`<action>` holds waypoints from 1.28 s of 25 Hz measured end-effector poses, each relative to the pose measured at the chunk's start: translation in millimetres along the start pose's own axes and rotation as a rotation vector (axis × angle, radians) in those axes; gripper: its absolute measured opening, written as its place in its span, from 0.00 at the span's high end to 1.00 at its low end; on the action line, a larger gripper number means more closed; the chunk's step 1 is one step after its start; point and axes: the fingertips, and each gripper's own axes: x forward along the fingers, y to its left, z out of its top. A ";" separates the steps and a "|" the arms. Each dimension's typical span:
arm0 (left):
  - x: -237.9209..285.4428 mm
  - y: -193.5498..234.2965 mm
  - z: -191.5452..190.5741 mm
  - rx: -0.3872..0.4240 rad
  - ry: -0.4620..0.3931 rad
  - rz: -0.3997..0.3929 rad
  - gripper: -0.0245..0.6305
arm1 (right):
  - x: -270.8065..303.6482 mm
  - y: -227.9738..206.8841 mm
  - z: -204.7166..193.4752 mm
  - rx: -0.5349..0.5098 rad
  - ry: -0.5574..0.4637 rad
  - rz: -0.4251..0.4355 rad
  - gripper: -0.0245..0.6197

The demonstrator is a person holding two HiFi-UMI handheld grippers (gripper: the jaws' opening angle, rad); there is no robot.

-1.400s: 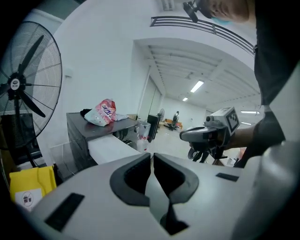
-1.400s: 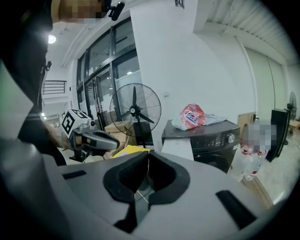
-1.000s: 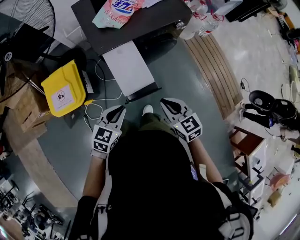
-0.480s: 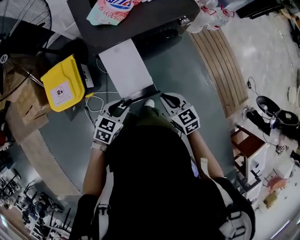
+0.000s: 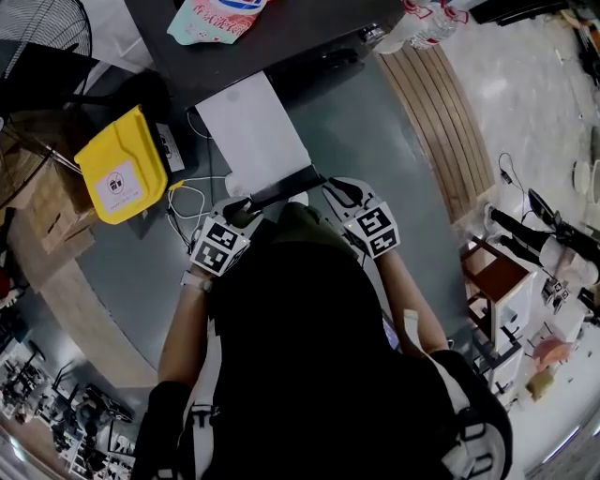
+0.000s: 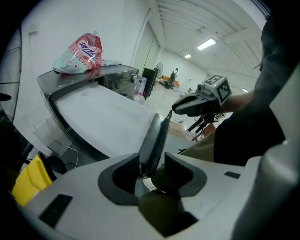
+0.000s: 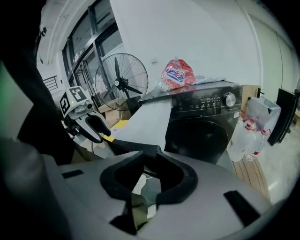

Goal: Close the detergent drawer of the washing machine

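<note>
While the detergent drawer (image 5: pixel 253 136) stands pulled far out of the dark washing machine (image 5: pixel 281 42), both grippers sit at its near end. The left gripper (image 5: pixel 236 208) has its jaws spread wide, having just been opening. The drawer's dark front panel (image 6: pixel 157 136) rises edge-on between them, closer to the jaw on the view's left, and the pads do not clamp it. Beyond those jaws the drawer's pale top runs away toward the machine. The right gripper (image 5: pixel 339 190) also holds its jaws apart. The other corner of the front panel lies in the gap at their tips, with neither pad pressing on it. Ahead of the right jaws and a little to their right is the machine's round door (image 7: pixel 206 131), and a pack of water bottles (image 7: pixel 248 131) stands further right. A pink detergent bag (image 5: pixel 214 17) lies on the machine's top, well beyond both pairs of jaws. A yellow box (image 5: pixel 117 169) sits on the floor off to the left of the left jaws, with a standing fan (image 7: pixel 121 79) farther out on that side.
</note>
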 end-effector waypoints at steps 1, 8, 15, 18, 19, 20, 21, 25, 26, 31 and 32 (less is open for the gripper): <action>3.1 0.5 -2.3 0.009 0.009 -0.014 0.72 | 3.0 -0.5 -1.3 0.001 0.009 -0.003 0.84; 19.2 -2.8 -16.4 0.071 0.099 -0.085 0.72 | 13.5 0.6 -5.4 0.002 0.036 -0.004 0.81; 19.6 -1.3 -15.6 0.083 0.092 -0.103 0.77 | 14.8 1.3 -14.8 -0.031 0.084 -0.011 0.80; 19.2 -1.2 -15.4 0.101 0.095 -0.098 0.78 | 19.6 1.6 -15.8 -0.037 0.090 -0.017 0.80; 19.3 -1.9 -15.5 0.107 0.098 -0.099 0.78 | 20.2 1.3 -16.1 -0.037 0.090 -0.017 0.80; 19.0 -3.3 -15.8 0.112 0.104 -0.101 0.78 | 20.3 0.9 -16.2 -0.034 0.088 -0.016 0.80; 18.5 -4.9 -16.1 0.120 0.109 -0.103 0.83 | 20.1 0.6 -16.2 -0.029 0.086 -0.016 0.80; 18.6 -6.7 -17.0 0.168 0.122 -0.085 0.85 | 19.6 -0.3 -15.9 -0.027 0.089 -0.028 0.80; 18.4 -6.6 -16.8 0.176 0.124 -0.083 0.85 | 19.3 -0.6 -15.3 -0.026 0.089 -0.031 0.79; 13.6 -7.1 -15.0 0.184 0.118 -0.078 0.85 | 15.8 1.6 -11.5 -0.020 0.085 -0.029 0.79; 12.2 -5.4 -15.1 0.181 0.115 -0.075 0.85 | 16.5 2.6 -10.1 -0.019 0.082 -0.029 0.79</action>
